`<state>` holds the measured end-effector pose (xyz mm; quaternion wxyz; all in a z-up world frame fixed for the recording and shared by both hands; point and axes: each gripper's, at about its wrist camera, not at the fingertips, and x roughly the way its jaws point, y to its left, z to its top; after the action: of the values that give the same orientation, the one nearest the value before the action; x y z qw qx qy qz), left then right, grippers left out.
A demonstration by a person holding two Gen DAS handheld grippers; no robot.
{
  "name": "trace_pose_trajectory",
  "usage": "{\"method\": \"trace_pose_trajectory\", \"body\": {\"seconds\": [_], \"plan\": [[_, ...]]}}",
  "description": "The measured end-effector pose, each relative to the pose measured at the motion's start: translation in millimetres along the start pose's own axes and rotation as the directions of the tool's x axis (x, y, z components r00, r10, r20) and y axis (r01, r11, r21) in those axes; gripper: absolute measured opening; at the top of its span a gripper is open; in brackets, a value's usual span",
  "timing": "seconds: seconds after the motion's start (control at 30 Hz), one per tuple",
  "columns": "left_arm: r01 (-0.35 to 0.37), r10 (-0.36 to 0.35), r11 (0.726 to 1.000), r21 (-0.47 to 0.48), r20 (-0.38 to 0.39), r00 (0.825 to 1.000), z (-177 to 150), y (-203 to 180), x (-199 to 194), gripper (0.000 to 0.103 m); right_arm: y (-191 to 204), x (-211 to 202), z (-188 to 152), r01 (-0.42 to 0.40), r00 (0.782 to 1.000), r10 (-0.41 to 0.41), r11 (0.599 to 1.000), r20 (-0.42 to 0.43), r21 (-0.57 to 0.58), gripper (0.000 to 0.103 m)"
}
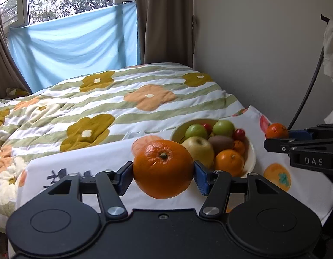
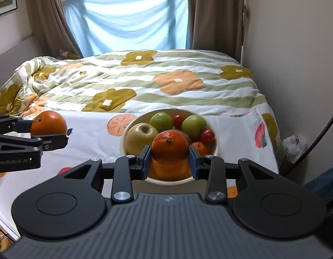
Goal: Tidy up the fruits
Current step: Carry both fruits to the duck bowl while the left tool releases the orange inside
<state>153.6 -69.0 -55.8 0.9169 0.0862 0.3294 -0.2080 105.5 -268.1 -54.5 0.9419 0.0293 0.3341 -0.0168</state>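
Note:
My left gripper [image 1: 163,172] is shut on a large orange [image 1: 163,168] and holds it above the table, left of the bowl. My right gripper [image 2: 169,159] is shut on a small tangerine [image 2: 169,145] and holds it over the bowl's near side. The cream bowl [image 1: 251,151] holds green apples [image 1: 223,127], a yellow apple [image 1: 197,147], a kiwi [image 1: 222,142], an orange [image 1: 229,161] and red cherry tomatoes [image 1: 239,132]. The bowl [image 2: 217,145] shows in the right wrist view too, and the left gripper with its orange [image 2: 48,123] at the left. The right gripper with its tangerine [image 1: 276,130] shows at the right of the left wrist view.
The bowl stands on a white cloth with fruit prints [image 1: 97,157] over a table at the foot of a bed with a flowered quilt [image 1: 123,99]. A wall [image 1: 263,43] and a dark cable [image 1: 306,95] are at the right. A plastic bag [image 2: 294,143] lies by the wall.

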Motion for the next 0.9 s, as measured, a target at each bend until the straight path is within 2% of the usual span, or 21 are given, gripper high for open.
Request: {"method": "trace_pose_trajectory", "body": {"seconds": [0.2, 0.5, 0.7, 0.9], "plan": [[-0.005, 0.005, 1.000, -0.006, -0.001, 1.000, 23, -29, 27, 0.063, -37, 15, 13, -0.021, 1.000, 0.021, 1.000, -0.009, 0.002, 0.051], [0.003, -0.002, 1.000, 0.021, -0.049, 0.999, 40, -72, 87, 0.063, -86, 50, 20, -0.048, 0.998, 0.048, 0.999, -0.039, -0.002, 0.051], [0.000, 0.005, 0.998, 0.063, -0.082, 0.997, 39, -95, 121, 0.063, -103, 68, 19, -0.065, 0.996, 0.065, 0.998, -0.068, 0.001, 0.051], [-0.023, 0.032, 0.995, 0.095, -0.097, 0.995, 34, -106, 137, 0.064, -111, 78, 17, -0.079, 0.993, 0.079, 0.997, -0.084, 0.004, 0.051]]}}
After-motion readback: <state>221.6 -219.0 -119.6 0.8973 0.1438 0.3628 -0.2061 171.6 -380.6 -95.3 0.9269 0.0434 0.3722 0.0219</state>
